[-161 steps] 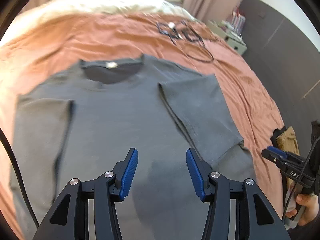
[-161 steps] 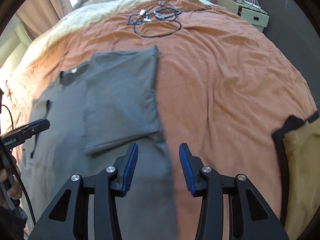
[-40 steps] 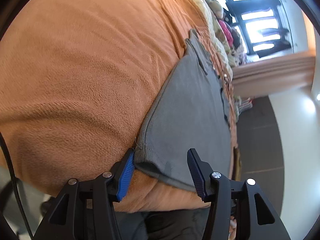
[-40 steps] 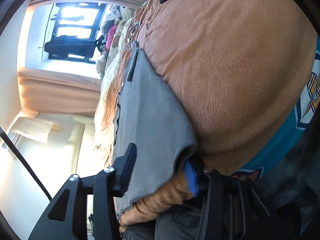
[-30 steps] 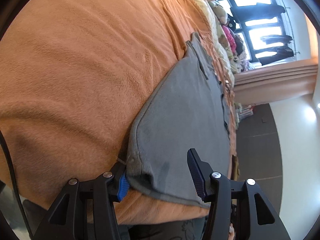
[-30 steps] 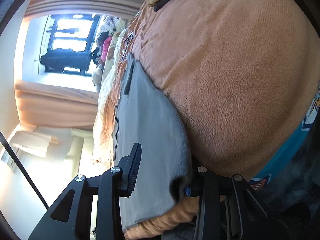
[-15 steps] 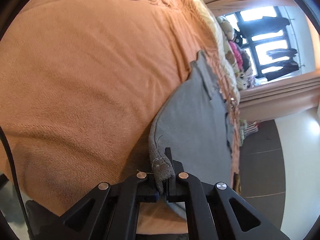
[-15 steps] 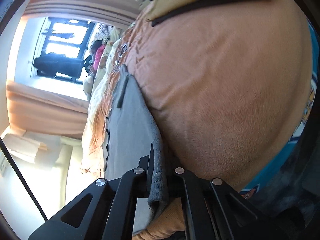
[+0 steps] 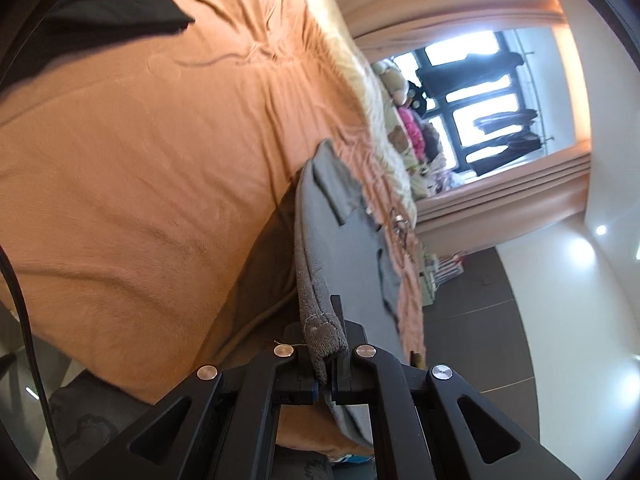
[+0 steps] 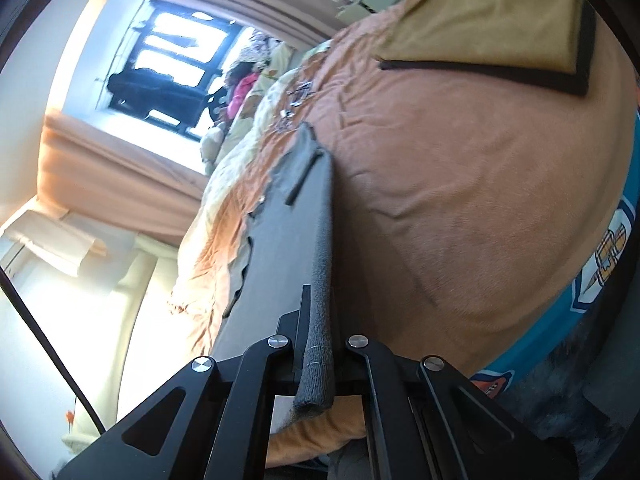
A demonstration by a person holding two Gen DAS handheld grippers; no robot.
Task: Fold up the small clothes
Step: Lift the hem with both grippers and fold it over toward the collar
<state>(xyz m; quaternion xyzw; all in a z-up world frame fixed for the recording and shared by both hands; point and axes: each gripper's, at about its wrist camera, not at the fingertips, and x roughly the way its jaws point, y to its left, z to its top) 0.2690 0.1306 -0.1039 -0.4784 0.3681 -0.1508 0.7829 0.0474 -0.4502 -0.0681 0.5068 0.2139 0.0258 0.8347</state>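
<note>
A grey t-shirt [image 9: 344, 264] with its sleeves folded in lies on an orange blanket [image 9: 140, 152]. My left gripper [image 9: 326, 344] is shut on the shirt's bottom hem at one corner and holds it lifted off the blanket. My right gripper [image 10: 318, 344] is shut on the other hem corner of the same shirt [image 10: 288, 232], also lifted. The shirt stretches away from both grippers toward its collar end, which still rests on the blanket. Both views are rolled sideways.
A tan cloth with black trim [image 10: 500, 28] lies on the blanket [image 10: 460, 200] at the far right. A black garment [image 9: 112, 4] lies at the far left. Black cables [image 10: 296, 96] lie beyond the collar. The bed edge is just below both grippers.
Both grippers went from open around the hem corners to shut on them, then lifted the hem off the blanket. The shirt's near end now hangs raised.
</note>
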